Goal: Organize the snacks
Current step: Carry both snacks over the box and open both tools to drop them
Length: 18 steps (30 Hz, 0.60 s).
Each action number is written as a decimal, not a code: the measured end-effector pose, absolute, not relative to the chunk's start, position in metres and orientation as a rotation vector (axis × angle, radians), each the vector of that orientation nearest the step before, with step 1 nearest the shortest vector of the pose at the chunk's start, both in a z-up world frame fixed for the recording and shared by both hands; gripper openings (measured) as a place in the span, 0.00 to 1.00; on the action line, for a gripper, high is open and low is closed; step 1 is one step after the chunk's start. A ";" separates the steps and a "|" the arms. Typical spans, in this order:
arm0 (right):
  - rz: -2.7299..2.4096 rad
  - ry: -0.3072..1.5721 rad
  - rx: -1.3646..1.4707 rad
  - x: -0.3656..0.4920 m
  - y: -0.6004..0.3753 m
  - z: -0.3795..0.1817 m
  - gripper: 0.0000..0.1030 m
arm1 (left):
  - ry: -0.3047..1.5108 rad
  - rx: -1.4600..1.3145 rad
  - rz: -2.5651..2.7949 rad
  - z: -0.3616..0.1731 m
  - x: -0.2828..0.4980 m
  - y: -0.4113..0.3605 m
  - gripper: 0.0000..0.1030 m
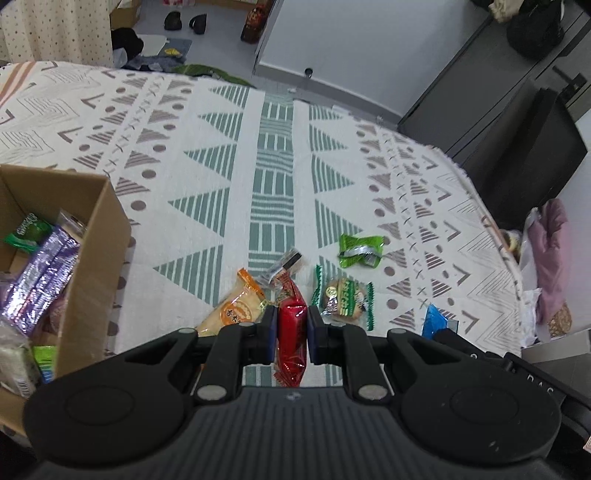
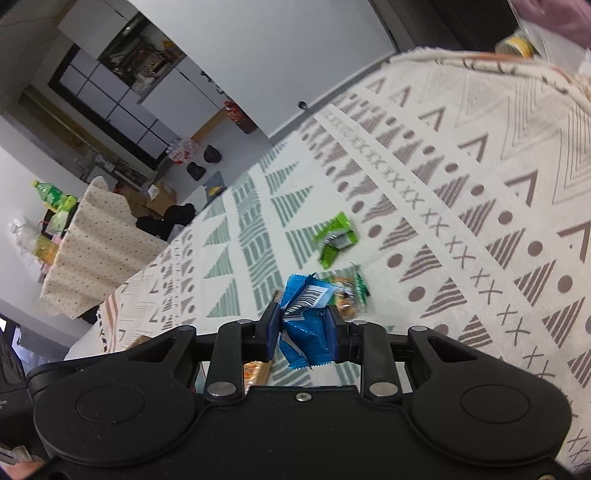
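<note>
My left gripper [image 1: 291,319] is shut on a red snack packet [image 1: 291,332], held just above the patterned cloth. An orange packet [image 1: 236,308] lies to its left, a clear-wrapped snack [image 1: 286,264] just beyond, and a green-edged biscuit packet [image 1: 343,297] to its right. A green packet [image 1: 360,251] lies farther right. A cardboard box [image 1: 92,258] at the left holds several snacks, among them a purple packet [image 1: 40,280]. My right gripper [image 2: 303,325] is shut on a blue packet [image 2: 306,314]. The biscuit packet [image 2: 351,295] and green packet [image 2: 336,238] lie beyond it.
The patterned cloth [image 1: 258,155] covers a table whose far edge drops to the floor. A black cabinet [image 1: 517,122] stands at the right. Shoes [image 1: 184,20] and clutter lie on the floor beyond. A dotted cloth-covered table [image 2: 99,240] stands far left in the right wrist view.
</note>
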State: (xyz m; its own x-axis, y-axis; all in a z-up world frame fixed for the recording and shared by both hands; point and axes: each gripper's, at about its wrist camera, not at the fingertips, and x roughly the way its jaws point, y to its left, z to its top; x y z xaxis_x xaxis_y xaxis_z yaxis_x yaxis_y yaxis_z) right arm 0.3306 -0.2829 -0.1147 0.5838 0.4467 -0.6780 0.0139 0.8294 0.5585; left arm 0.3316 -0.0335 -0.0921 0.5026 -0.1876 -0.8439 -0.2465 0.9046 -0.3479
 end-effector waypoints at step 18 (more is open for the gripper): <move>0.330 0.852 0.473 0.303 -0.241 -0.072 0.25 | 0.965 -0.509 0.032 -0.056 0.293 -0.002 0.15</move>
